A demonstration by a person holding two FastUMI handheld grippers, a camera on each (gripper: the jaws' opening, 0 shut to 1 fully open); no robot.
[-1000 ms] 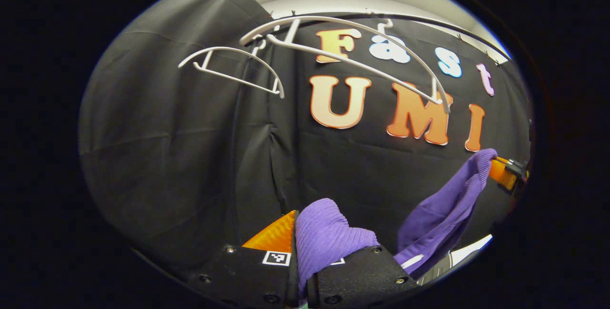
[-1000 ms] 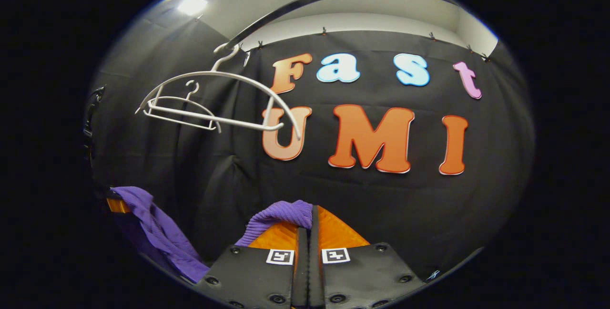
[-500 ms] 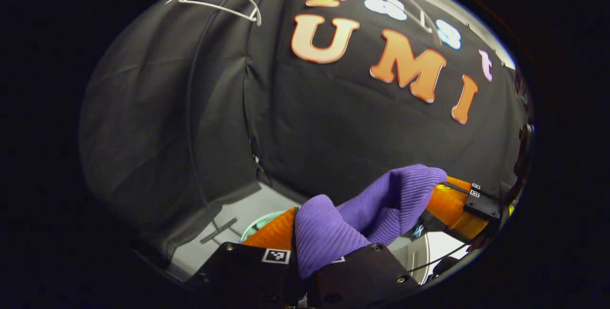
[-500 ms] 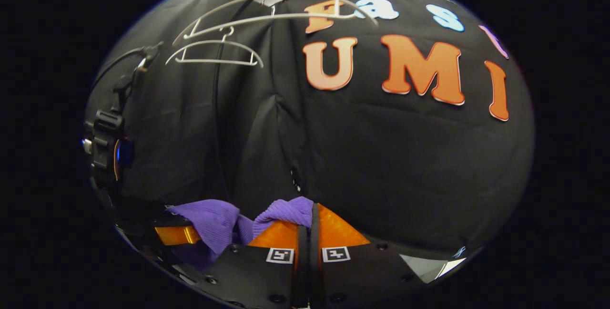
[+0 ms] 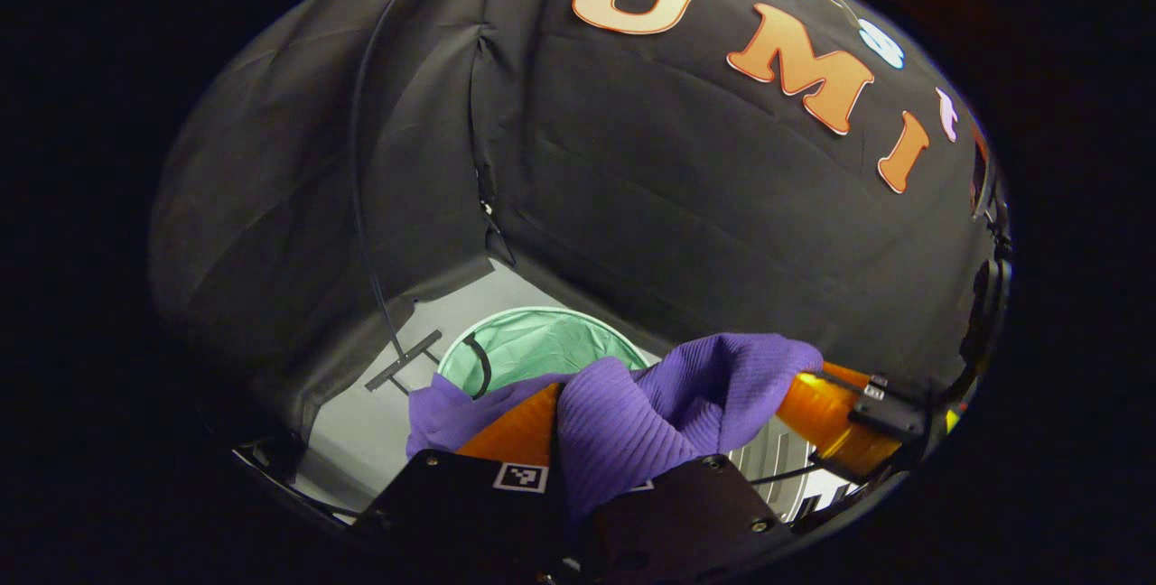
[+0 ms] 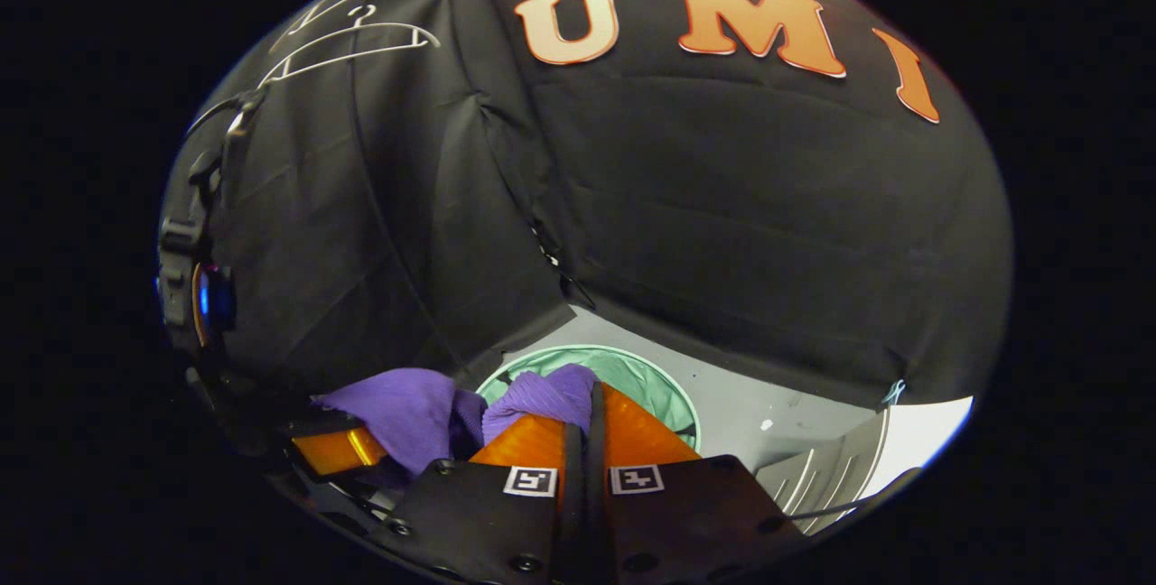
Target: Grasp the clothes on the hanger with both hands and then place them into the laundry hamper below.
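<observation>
Creased black cloth wall | round green mesh hamper [image 5: 533, 346] below | both claws, left claw [image 5: 587, 441] and right claw [image 6: 582, 422], clamp ribbed purple knit [image 5: 632, 422]

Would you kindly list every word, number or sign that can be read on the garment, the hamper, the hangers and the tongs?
Purple garment: no text.
Green hamper: no text.
White hangers: no text.
Left tongs: one square black-and-white marker, a pattern with no words.
Right tongs: two such markers, likewise no words.
</observation>
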